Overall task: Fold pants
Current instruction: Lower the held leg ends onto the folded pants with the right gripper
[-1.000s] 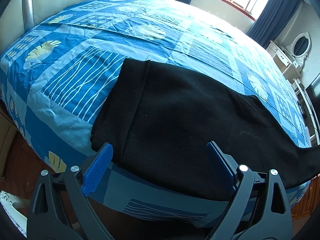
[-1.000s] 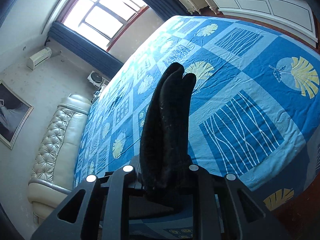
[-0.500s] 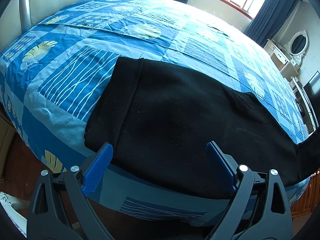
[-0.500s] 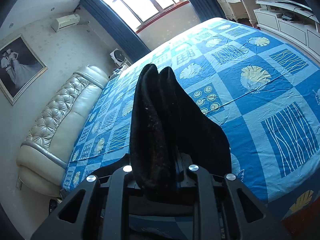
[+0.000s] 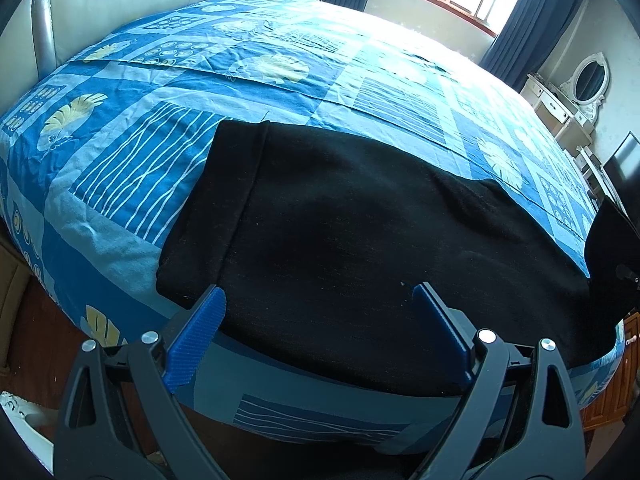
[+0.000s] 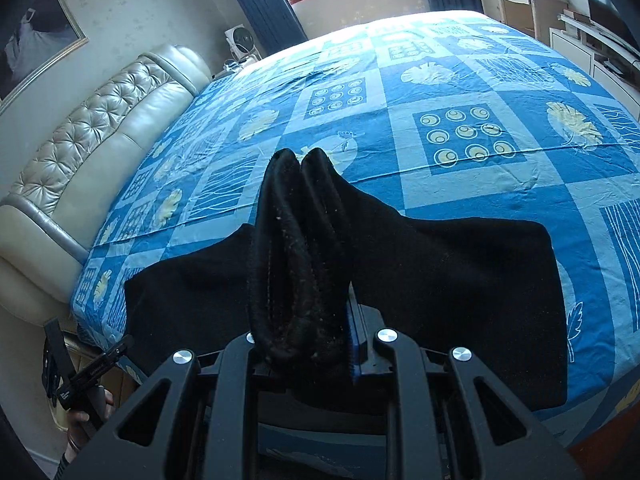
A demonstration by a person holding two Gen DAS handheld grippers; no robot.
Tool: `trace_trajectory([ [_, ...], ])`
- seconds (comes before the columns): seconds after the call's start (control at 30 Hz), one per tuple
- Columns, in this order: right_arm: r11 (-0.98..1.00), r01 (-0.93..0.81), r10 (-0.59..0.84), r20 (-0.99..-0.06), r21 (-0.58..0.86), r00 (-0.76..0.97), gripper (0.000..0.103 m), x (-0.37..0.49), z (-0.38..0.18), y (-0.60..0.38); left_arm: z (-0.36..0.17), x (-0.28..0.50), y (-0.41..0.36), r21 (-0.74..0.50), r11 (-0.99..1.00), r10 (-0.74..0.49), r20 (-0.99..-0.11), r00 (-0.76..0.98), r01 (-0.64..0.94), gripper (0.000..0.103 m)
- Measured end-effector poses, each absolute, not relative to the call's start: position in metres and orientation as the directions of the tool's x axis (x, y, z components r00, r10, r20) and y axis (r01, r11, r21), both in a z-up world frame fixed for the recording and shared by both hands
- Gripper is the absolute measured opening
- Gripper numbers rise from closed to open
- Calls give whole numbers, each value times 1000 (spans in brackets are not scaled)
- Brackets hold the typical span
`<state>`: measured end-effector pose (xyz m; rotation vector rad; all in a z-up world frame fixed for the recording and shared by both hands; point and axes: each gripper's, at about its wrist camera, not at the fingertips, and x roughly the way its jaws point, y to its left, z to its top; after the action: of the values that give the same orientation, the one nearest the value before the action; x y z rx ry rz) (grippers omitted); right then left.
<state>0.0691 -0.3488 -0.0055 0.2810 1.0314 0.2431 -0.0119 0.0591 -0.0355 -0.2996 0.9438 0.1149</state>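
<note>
Right gripper (image 6: 308, 336) is clamping a bunched end of the pants (image 6: 460, 292); its fingertips are lying hidden inside the wad, so only a thin blue edge of one pad is showing. The gripped cloth is standing up in two rounded, rope-like ridges flecked with pale lint. Which end of the garment this is cannot be made out.

Left gripper (image 5: 320, 320) is hanging spread wide and holding nothing, its ribbed blue pads (image 5: 196, 336) showing over the near hem of the pants (image 5: 360, 248); whether they are touching the cloth cannot be told.

The pants are lying flat near the bed's front edge, black, matte and fleecy, with a stitched band along the left end. In the left view their right end is rising off the bed and getting cut off at the frame edge.

The bedspread (image 5: 120, 168) is showing a blue cotton patchwork of leaves, circles and wavy lines, lightly creased. A tufted cream leather headboard (image 6: 92, 128) is curving along the far side.
</note>
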Motion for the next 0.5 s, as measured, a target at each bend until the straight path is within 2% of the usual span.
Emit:
trace_trajectory([
  [0.5, 984, -130, 165, -893, 120, 419, 21, 66, -61, -281, -35, -11, 40, -189, 967, -55, -808, 586, -170, 94],
])
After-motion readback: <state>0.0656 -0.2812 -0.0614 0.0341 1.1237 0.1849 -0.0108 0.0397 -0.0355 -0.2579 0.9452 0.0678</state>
